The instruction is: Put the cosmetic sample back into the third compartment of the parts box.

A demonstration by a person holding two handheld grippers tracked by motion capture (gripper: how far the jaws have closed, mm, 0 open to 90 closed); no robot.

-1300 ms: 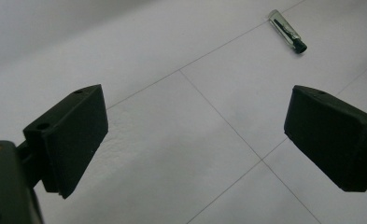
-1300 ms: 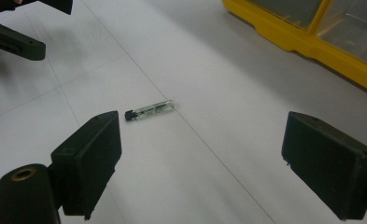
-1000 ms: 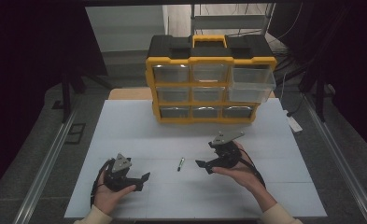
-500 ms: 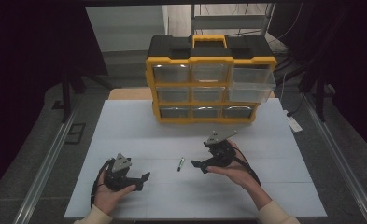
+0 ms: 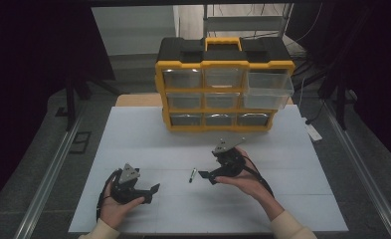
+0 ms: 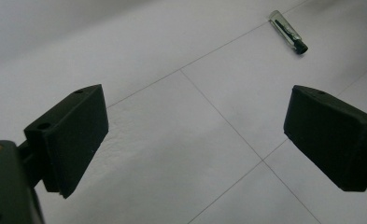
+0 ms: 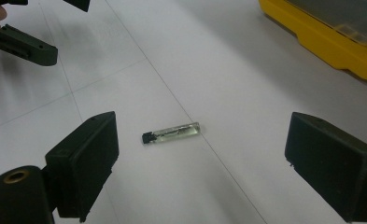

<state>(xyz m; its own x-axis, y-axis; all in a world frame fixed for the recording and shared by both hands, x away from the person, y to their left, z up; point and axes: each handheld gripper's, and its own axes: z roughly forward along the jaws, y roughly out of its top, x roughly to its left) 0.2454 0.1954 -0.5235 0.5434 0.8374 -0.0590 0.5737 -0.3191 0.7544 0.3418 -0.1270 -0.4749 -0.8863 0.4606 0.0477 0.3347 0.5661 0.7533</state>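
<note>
From above we look forward over the tabletop [image 5: 133, 129]; both tong cameras skim it closely, sharing the small vial [image 7: 172, 133].

A drawer organiser [image 5: 224, 84] stands at the far middle of the worktop [image 5: 133, 129], its upper right drawer [image 5: 267, 90] pulled out toward the near side; a small vial [image 5: 192, 175] lies flat on the worktop well in front of it, roughly central; the right tool [image 5: 206, 175] sits just right of the vial, pointing left at it; the left tool [image 5: 153, 190] rests nearer the front edge, left of the vial and apart from it.
</note>
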